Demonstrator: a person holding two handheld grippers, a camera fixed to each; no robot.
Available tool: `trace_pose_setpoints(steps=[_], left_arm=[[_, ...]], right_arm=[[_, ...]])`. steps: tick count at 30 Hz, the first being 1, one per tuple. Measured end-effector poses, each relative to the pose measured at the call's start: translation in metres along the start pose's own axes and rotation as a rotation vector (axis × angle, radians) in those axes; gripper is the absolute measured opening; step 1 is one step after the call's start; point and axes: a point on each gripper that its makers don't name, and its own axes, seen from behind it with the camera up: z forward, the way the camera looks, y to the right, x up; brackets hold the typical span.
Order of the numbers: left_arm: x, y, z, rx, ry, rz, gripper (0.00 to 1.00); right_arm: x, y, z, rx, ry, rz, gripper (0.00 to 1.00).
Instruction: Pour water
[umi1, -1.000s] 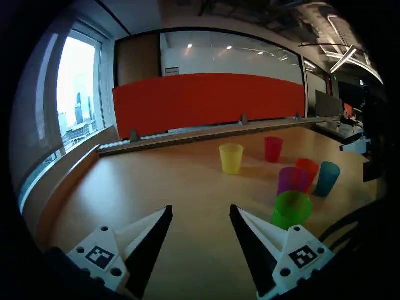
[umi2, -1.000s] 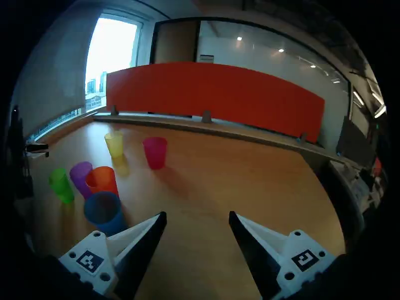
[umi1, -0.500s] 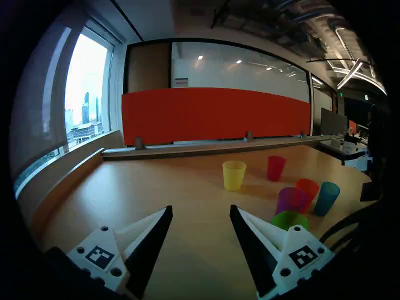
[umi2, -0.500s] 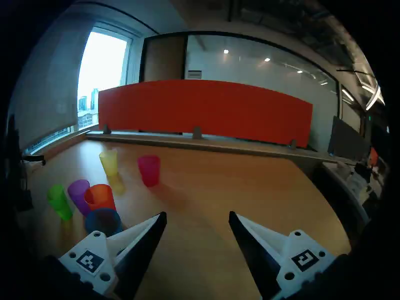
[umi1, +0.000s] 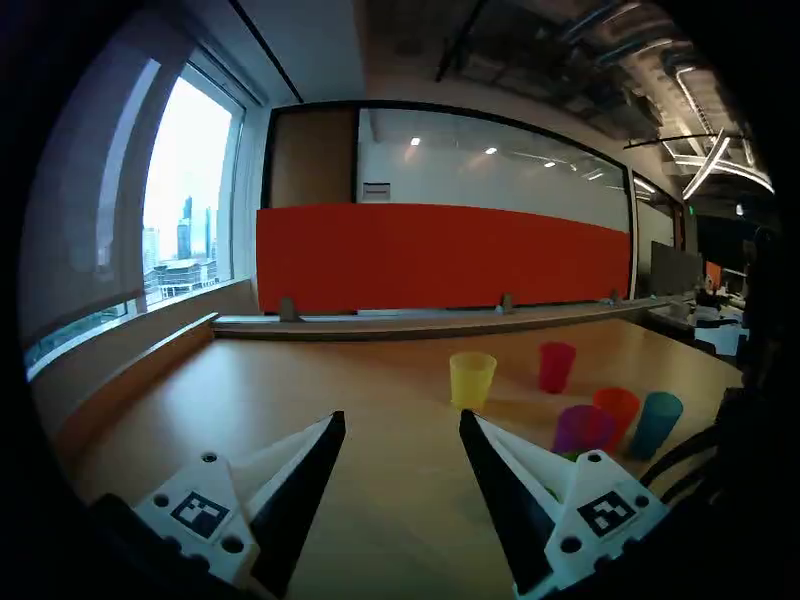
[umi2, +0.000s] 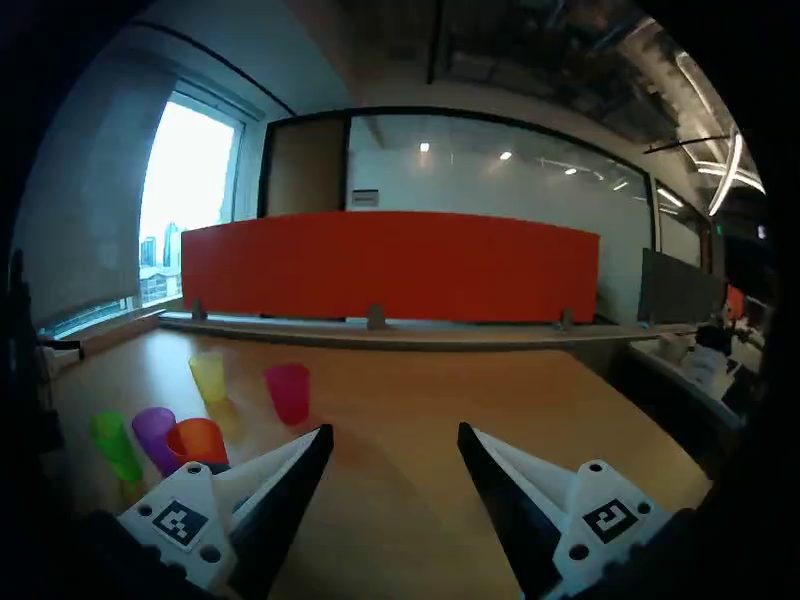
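Cups (umi2: 288, 392) sit lower in both views than a second ago, with more ceiling (umi1: 450, 50) showing. Six stand grouped on the wooden tabletop (umi1: 300, 390), well short of its far edge: yellow cup (umi1: 472, 378), pink cup (umi1: 556, 366), purple cup (umi1: 583, 430), orange cup (umi1: 616, 412), blue cup (umi1: 657, 425), green cup (umi2: 115, 445). The left gripper (umi1: 400, 415) and right gripper (umi2: 393, 428) hang spread wide, holding nothing. A red screen (umi1: 440, 255) lines the far edge, with a window (umi1: 185, 240) beside it

Red partition (umi1: 440, 255), bright window (umi1: 185, 225)
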Motion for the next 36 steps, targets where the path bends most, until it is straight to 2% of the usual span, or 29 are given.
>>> trace_pose_setpoints(steps=[12,21,27,36], left_arm=[[0.029,0.004,-0.006,0.02,0.108,-0.054,0.84],[0.039,0.007,-0.01,0.044,0.161,-0.086,0.84],[0.037,0.001,-0.011,0.086,0.185,-0.085,0.84],[0.019,-0.006,-0.001,0.095,0.18,-0.066,0.84]], right_arm=[[0.01,-0.004,-0.003,-0.063,0.068,-0.001,0.96],[0.042,0.002,-0.007,-0.103,0.155,-0.04,0.96],[0.047,0.009,-0.006,-0.115,0.136,-0.034,0.97],[0.046,0.011,-0.008,-0.126,0.121,-0.002,0.97]])
